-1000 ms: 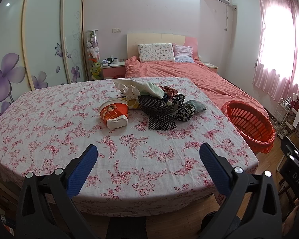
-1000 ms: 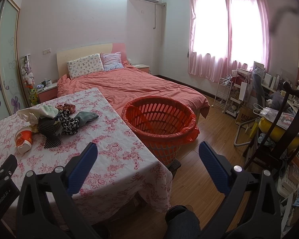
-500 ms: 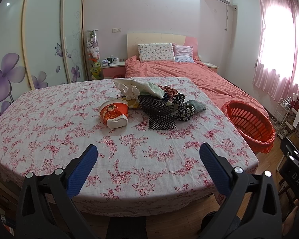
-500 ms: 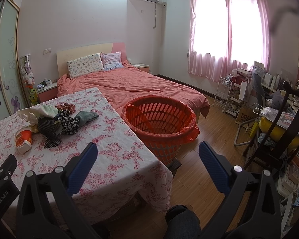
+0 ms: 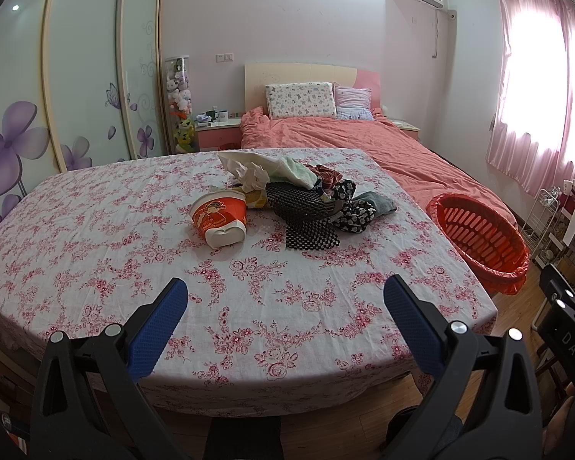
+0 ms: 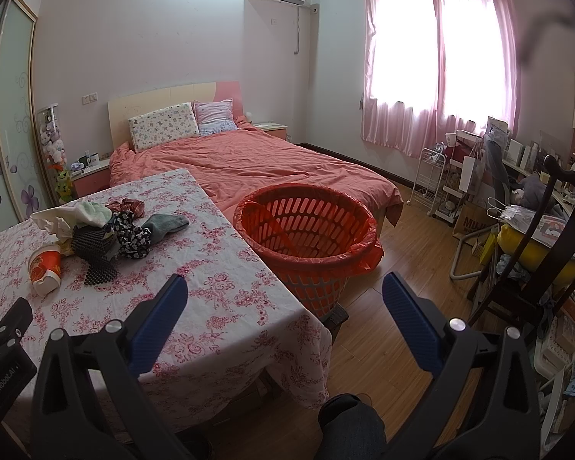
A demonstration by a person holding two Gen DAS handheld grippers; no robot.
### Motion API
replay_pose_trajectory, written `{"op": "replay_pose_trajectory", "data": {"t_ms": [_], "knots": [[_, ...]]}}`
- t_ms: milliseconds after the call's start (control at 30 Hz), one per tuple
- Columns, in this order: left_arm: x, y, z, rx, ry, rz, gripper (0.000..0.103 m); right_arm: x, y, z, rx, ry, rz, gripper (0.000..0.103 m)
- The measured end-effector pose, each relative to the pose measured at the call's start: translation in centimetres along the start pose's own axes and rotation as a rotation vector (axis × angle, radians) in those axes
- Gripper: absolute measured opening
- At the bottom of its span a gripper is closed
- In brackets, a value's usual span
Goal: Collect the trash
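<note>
No change over the last second: your left gripper (image 5: 285, 299) and right gripper (image 6: 283, 295) hover spread wide, empty, touching nothing, so collection hasn't begun. The crushed paper cup (image 5: 219, 221) and pile of rags and wrappers (image 5: 306, 195) sit mid-table toward the far edge. The red basket (image 6: 306, 230) stands on the floor off the table's right edge.

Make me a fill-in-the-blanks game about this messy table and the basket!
1. The paper cup lies on its ___ on the table.
2. The basket on the floor is colored ___.
3. Both the left hand-held gripper and the right hand-held gripper are ___ and hold nothing.
4. The pile of trash sits on the ___.

Missing words: side; red; open; table
</note>
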State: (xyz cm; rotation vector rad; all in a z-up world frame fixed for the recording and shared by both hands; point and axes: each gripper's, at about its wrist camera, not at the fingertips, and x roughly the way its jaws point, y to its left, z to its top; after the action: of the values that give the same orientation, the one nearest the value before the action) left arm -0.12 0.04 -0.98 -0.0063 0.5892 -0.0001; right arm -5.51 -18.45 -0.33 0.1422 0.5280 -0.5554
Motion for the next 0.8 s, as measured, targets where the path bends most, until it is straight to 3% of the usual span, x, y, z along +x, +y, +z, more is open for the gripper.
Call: {"op": "replay_pose_trajectory", "data": {"t_ms": [400,800], "knots": [[1.0,0.6,-0.2,-0.013,0.015,0.028,0.101,0.4,0.3,0.2,0.000,0.000,0.000,0.099],[8.6,7.8,2.3,-0.136,0.109,0.156,0.101,6.1,3.9,1.6,-0.035,0.027,0.056,0.099]]}}
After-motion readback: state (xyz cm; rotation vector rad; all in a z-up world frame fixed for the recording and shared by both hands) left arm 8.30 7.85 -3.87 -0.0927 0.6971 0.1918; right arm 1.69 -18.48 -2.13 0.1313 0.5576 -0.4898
